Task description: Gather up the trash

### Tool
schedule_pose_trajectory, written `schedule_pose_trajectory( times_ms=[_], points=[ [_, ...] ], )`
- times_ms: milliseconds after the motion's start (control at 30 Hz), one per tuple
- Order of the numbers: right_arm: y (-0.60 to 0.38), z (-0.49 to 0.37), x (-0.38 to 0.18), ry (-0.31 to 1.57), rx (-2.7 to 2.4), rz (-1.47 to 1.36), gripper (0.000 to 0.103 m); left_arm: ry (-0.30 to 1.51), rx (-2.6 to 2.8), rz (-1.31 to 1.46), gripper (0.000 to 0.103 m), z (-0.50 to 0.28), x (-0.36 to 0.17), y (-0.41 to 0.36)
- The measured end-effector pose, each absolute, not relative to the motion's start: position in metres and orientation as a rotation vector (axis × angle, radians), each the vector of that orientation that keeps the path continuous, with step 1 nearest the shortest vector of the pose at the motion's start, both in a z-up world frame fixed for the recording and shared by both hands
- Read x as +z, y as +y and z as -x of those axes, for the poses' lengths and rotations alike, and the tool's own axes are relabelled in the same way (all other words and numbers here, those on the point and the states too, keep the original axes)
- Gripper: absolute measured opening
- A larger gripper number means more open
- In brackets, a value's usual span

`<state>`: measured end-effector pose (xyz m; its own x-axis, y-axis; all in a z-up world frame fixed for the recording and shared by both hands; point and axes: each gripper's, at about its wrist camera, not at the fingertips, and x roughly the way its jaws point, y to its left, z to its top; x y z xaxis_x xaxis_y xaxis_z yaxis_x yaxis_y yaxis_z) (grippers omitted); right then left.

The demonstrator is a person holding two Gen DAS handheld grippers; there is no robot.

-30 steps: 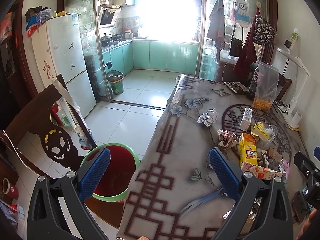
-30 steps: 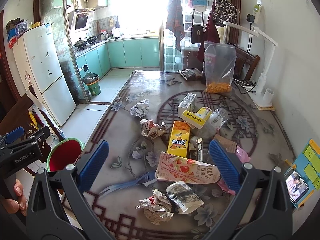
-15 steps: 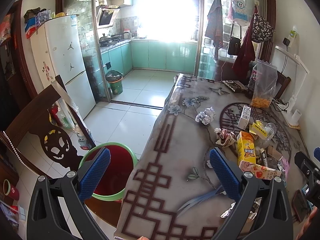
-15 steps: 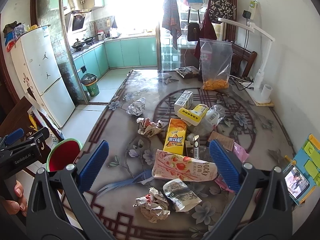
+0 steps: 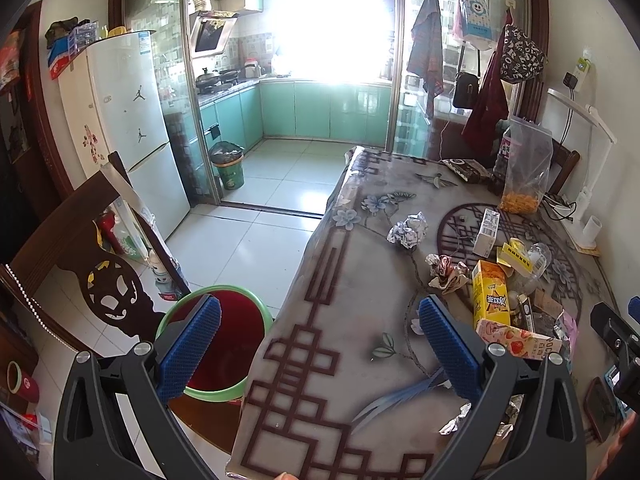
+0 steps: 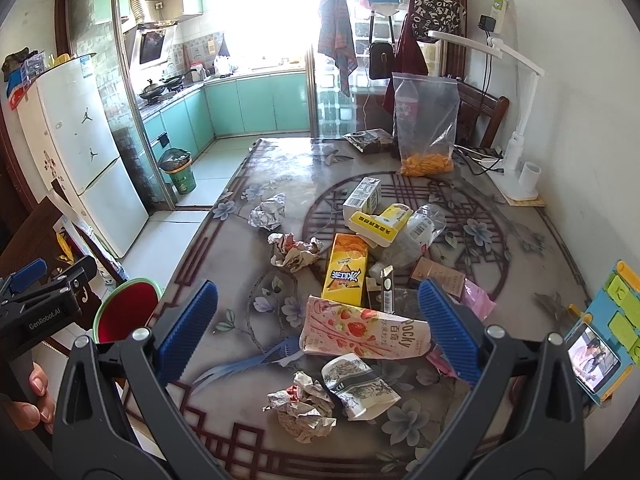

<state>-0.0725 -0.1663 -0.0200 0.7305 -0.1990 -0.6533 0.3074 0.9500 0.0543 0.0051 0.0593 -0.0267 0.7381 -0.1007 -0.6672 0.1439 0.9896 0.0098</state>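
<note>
Trash lies scattered on the table [image 6: 520,248]: a pink strawberry Pocky box [image 6: 362,330], a yellow snack box [image 6: 346,274], a crumpled wrapper [image 6: 306,406], a small grey packet [image 6: 358,384], a foil ball [image 6: 269,213] and a crumpled paper [image 6: 294,250]. My right gripper [image 6: 316,330] is open above the Pocky box. My left gripper [image 5: 318,342] is open and empty over the table's left edge, beside the green-rimmed red bin [image 5: 224,340] on the floor. The bin also shows in the right wrist view [image 6: 122,308].
A bag of orange snacks [image 6: 426,128], a white desk lamp [image 6: 516,148] and a phone on a stand [image 6: 594,354] stand along the table's far and right sides. A dark wooden chair [image 5: 76,256] stands left of the bin. A fridge [image 5: 128,132] is beyond.
Both grippers have drawn back slightly, so the table and trash look a little farther. Both stay open and empty.
</note>
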Motion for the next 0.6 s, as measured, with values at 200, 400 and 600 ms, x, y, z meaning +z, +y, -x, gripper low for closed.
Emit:
schedule_pose_trajectory(
  times_ms=[200,400,600],
  points=[
    [-0.1659,0.0724,-0.0244,0.717,-0.281,-0.175,0.099,0.739,-0.137,-0.071,0.095,-0.0056,-0.0303,0.0593],
    [-0.1644,0.0724,-0.0249,0.717,-0.283,-0.175,0.099,0.737,-0.141,-0.069,0.095,-0.0054,-0.0314,0.0598],
    [-0.1636,0.0722,-0.0248,0.722,-0.287,-0.175,0.099,0.743,-0.167,-0.049,0.095,-0.007,-0.033,0.0629]
  ],
)
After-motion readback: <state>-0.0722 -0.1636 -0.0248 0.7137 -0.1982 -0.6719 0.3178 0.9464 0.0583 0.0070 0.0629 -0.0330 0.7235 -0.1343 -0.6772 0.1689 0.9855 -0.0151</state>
